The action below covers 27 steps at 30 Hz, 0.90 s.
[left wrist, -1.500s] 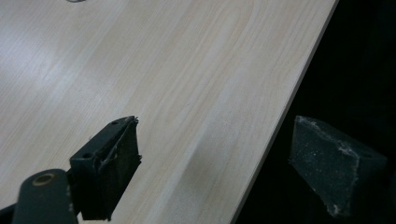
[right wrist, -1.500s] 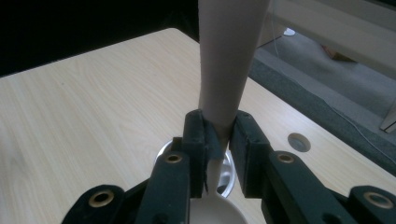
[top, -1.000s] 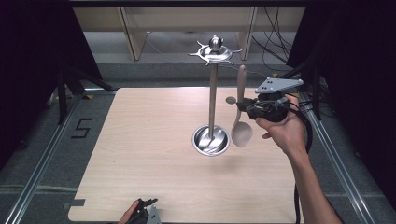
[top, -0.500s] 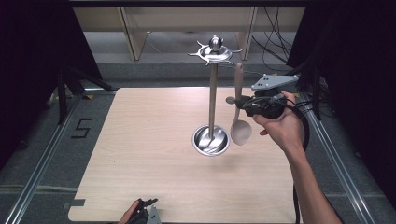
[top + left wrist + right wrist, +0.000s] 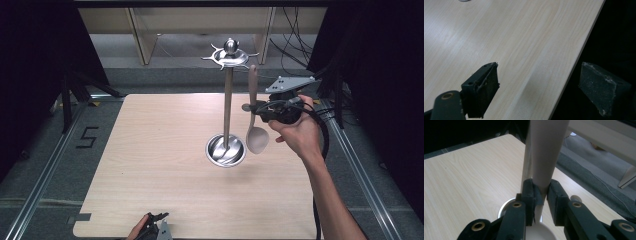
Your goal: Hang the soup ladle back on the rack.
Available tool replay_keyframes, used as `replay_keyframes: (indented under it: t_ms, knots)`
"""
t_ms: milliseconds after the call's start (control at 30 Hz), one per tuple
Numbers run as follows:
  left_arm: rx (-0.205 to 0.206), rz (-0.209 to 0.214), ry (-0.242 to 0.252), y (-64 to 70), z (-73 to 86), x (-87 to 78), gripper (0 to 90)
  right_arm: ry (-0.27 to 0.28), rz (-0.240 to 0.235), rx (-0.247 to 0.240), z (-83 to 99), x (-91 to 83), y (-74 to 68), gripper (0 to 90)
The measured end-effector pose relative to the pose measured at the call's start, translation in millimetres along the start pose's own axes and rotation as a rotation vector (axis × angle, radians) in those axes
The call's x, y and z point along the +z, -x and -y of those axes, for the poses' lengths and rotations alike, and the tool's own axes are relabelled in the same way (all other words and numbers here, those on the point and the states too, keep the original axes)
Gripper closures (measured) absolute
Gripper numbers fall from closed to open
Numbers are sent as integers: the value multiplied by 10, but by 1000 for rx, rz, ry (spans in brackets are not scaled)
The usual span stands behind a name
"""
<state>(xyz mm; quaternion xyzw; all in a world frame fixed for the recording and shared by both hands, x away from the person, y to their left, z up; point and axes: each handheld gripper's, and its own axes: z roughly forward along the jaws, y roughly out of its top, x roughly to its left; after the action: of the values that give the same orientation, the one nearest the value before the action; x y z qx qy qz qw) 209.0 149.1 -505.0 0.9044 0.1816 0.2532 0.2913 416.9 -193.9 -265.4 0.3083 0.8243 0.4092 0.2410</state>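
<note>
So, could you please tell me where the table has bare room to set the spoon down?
The pale wooden table is bare across its whole left half and along the front edge. It is crowded only around the steel stand's round base, where the right gripper holds the beige wooden spoon.

I see a matt, pale plastic-looking spoon [image 5: 256, 135] just beside the polished metal stand [image 5: 227, 107] (mirror-bright base), on a smooth light wood-grain counter [image 5: 150, 150]; rough black fingers [image 5: 534, 195].
</note>
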Motion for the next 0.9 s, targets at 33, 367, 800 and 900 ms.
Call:
replay_keyframes:
  t_ms: [33,367,800,900]
  knots:
    - [1,0,0,-1,0,0,149,-4,-1,1,-6,1,5,769]
    - [-8,16,9,5,-3,-5,150,-8,5,-7,-30,26,0,769]
    - [3,3,2,3,-4,-6,149,-48,11,-13,-60,91,-1,769]
    - [-2,16,5,2,-3,-6,149,-57,6,-3,-76,110,-13,769]
